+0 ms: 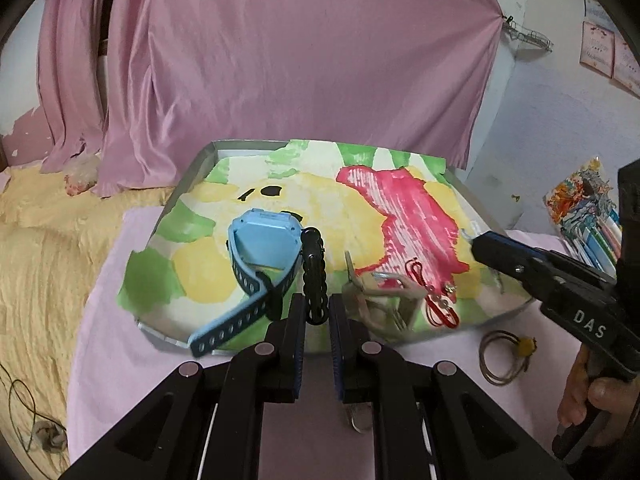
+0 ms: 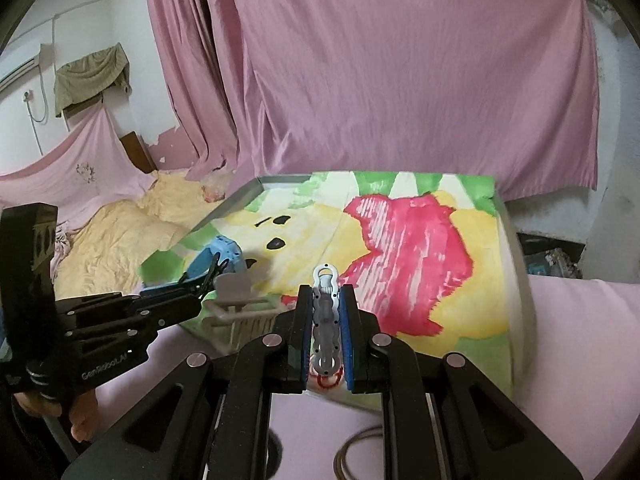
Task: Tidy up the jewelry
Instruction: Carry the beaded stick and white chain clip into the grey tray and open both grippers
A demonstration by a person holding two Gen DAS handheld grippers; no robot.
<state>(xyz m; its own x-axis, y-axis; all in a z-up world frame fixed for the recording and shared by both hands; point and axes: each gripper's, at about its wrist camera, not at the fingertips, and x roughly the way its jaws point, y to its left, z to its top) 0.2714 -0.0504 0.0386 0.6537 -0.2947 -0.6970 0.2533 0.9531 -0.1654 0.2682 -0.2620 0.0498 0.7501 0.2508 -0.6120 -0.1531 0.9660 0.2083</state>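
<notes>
Silver clip (image 2: 327,320) fills only right tool's (image 2: 327,322) view.

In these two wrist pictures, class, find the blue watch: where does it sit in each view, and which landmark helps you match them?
Left wrist view: the blue watch lies left of centre on the painted tray lining, beside the black hair clip held in the left gripper.
Right wrist view: the watch shows at centre-left, partly hidden behind the left gripper.
Shared landmark: the red painted patch.

Watch (image 1: 264,248): light blue, dark strap holes
Tray liner (image 1: 400,208): yellow, green, red blotches
Curtain (image 1: 300,52): pink
Clip (image 2: 327,320): silver
</notes>
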